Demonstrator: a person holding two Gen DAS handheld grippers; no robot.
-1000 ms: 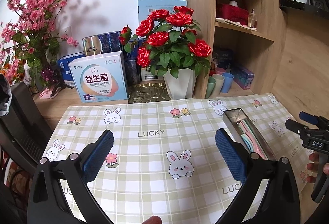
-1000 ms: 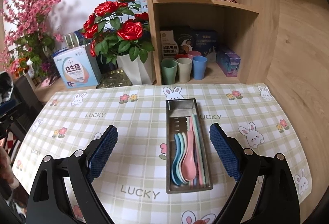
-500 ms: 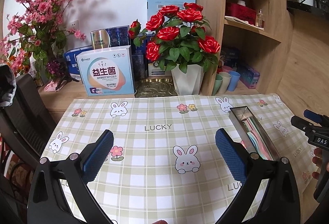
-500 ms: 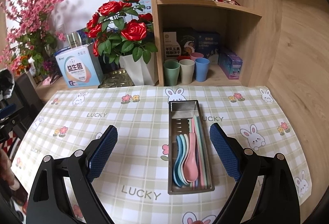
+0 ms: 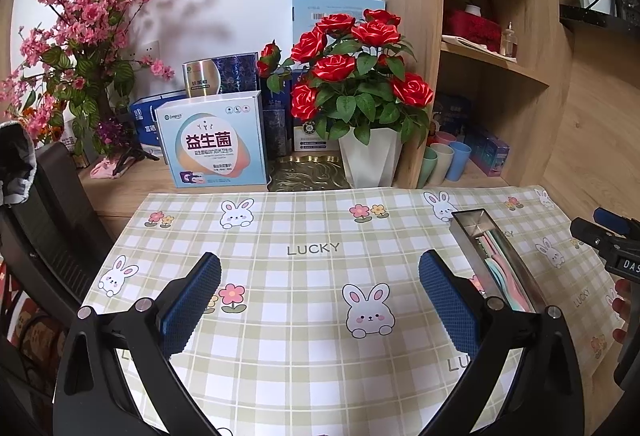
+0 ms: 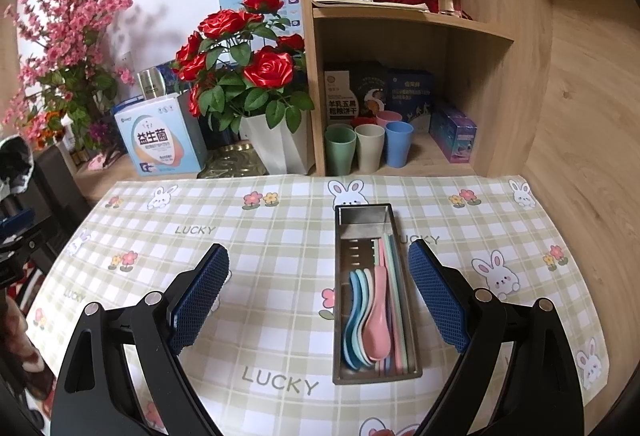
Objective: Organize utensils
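A long steel tray [image 6: 342,278] lies on the checked mat [image 6: 260,236]. Inside it are several pastel spoons, the pink spoon [image 6: 378,320] on top, beside pastel chopsticks [image 6: 394,276]. My right gripper [image 6: 320,296] hovers open above the mat, its right pad beside the tray's right wall, nothing between the fingers. In the left wrist view the same tray [image 5: 464,236] lies at the right, just beyond the right pad of my left gripper [image 5: 320,300], which is open and holds nothing over the mat [image 5: 304,228]. The right gripper [image 5: 608,240] shows at that view's right edge.
A white pot of red roses [image 6: 276,148], a probiotic box [image 6: 158,144] and a pink blossom plant [image 6: 68,48] line the back. Green, beige, blue and pink cups [image 6: 368,148] stand in the wooden shelf's lower bay. A dark chair [image 5: 52,220] stands at the left.
Both cameras have risen and pulled back a little, so the tray and mat sit lower in view. Both grippers stay open; nothing was picked up or put down.
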